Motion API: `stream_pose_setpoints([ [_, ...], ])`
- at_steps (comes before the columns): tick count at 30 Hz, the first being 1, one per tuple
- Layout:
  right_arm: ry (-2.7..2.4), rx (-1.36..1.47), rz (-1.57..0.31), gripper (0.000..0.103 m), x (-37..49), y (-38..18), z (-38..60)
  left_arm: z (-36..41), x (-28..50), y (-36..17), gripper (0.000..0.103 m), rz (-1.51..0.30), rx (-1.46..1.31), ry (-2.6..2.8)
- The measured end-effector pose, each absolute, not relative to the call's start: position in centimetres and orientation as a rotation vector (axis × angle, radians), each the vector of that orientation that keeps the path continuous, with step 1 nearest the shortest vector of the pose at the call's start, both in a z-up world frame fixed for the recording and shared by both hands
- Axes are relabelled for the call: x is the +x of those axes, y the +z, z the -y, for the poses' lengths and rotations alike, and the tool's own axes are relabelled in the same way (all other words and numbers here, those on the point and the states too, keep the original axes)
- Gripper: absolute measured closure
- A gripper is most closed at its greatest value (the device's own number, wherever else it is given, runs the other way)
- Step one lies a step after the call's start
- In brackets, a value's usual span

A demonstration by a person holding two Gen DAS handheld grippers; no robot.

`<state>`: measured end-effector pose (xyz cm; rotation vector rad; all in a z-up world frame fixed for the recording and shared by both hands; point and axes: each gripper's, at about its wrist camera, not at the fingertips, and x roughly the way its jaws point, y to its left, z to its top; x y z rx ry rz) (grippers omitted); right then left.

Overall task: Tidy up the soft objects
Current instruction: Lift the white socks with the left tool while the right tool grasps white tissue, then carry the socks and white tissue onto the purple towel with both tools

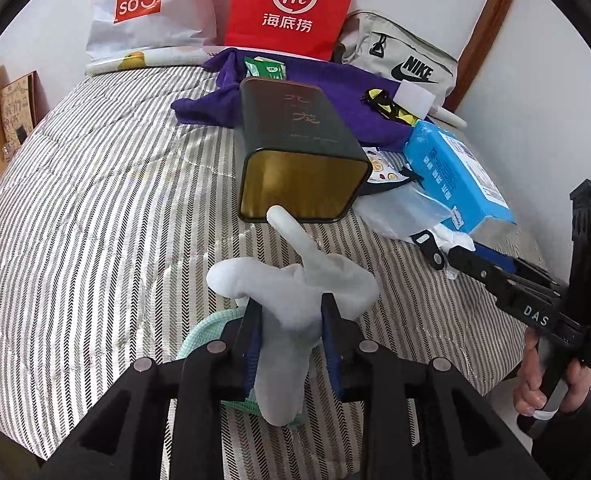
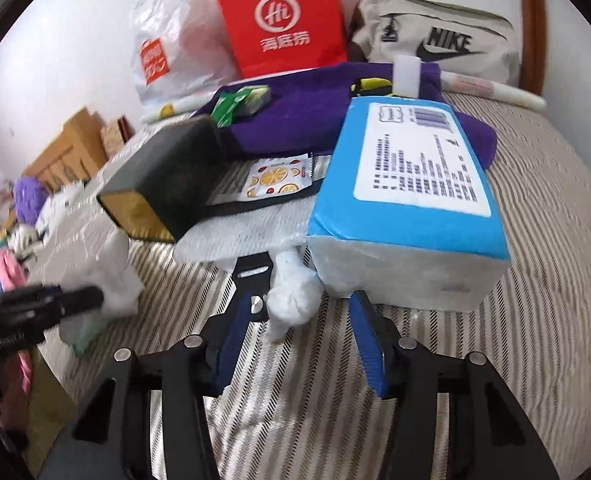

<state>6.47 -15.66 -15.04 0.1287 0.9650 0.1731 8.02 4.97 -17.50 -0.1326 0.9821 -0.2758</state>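
Just in front of the open mouth of the dark tin [image 1: 301, 148], which lies on its side on the striped bed cover [image 1: 95, 200], the left-wrist view shows the left gripper [image 1: 291, 328] with its jaws narrow and both pads pressed on a pale grey sock [image 1: 295, 292]; one end of the sock points at the tin's mouth, and a mint-green cloth [image 1: 211, 328] lies under it, nearer the camera than the tin. To the right of the tin sit the blue tissue pack [image 1: 455, 176] and, behind the tin, a purple cloth [image 1: 335, 92]; the right gripper, held in a hand [image 1: 543, 376], reaches in beside the pack. In the right-wrist view the right gripper [image 2: 303, 320] stands with its jaws part-way open on either side of a crumpled white wad [image 2: 291, 300], which lies at the near edge of the tissue pack [image 2: 411, 208], right of the tin [image 2: 163, 184]; whether the pads touch the wad cannot be told. As a judgement, the sorting is at an early or middle stage: the tin's visible interior looks empty, the sock is held but not yet stowed, and the wad, green cloth and purple cloth [image 2: 295, 124] remain loose on the bed.
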Motion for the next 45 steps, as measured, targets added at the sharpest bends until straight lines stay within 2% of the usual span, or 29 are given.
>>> stream_pose_setpoints([
  [1,0.169,0.139,-0.967,0.064,6.5,-15.2,15.7,-5.0,8.0,-17.5,0.076,-0.981,-0.139,-0.280],
  [2,0.172,0.137,-0.986,0.079,6.6,-15.6,15.6,-5.1,8.0,-17.5,0.075,-0.982,-0.144,-0.281],
  [12,0.210,0.124,-0.935,0.080,4.7,-13.6,16.1,-5.0,8.3,-17.6,0.073,-0.995,-0.139,-0.270],
  [16,0.200,0.111,-0.938,0.080,3.2,-12.7,17.7,-4.6,8.4,-17.6,0.066,-0.999,-0.126,-0.266],
  [23,0.175,0.097,-0.975,0.080,0.2,-13.3,20.6,-3.9,8.3,-17.5,0.060,-1.001,-0.099,-0.248],
  [26,0.174,0.084,-1.005,0.077,-0.5,-14.1,21.3,-3.5,8.4,-17.6,0.047,-0.993,-0.094,-0.262],
  [28,0.172,0.070,-0.996,0.074,-0.5,-14.3,21.4,-3.0,8.5,-17.7,0.034,-0.985,-0.070,-0.263],
  [30,0.176,0.053,-0.973,0.055,-0.2,-14.3,21.3,-2.2,8.6,-17.8,0.033,-0.973,-0.003,-0.231],
  [32,0.165,0.041,-0.952,0.049,0.2,-14.3,21.2,-1.7,8.9,-18.1,0.032,-0.969,0.056,-0.176],
  [33,0.169,0.040,-0.949,0.049,0.4,-14.4,21.1,-1.6,9.1,-18.3,0.030,-0.969,0.067,-0.161],
  [39,0.191,0.038,-0.949,0.051,1.6,-15.2,20.6,-2.2,9.8,-18.9,0.030,-0.968,0.043,-0.138],
  [40,0.196,0.041,-0.952,0.056,1.6,-15.4,20.6,-2.1,9.9,-18.9,0.030,-0.968,0.045,-0.136],
  [41,0.200,0.045,-0.959,0.074,1.6,-15.6,20.6,-2.0,9.9,-18.9,0.030,-0.965,0.052,-0.133],
  [42,0.204,0.048,-0.970,0.079,1.7,-15.8,20.6,-2.0,9.8,-18.9,0.034,-0.958,0.056,-0.132],
  [44,0.208,0.056,-0.962,0.080,1.5,-15.7,20.9,-1.9,9.7,-18.9,0.042,-0.947,0.056,-0.136],
  [45,0.209,0.057,-0.965,0.080,1.5,-15.7,21.0,-1.8,9.6,-18.8,0.051,-0.943,0.055,-0.145],
])
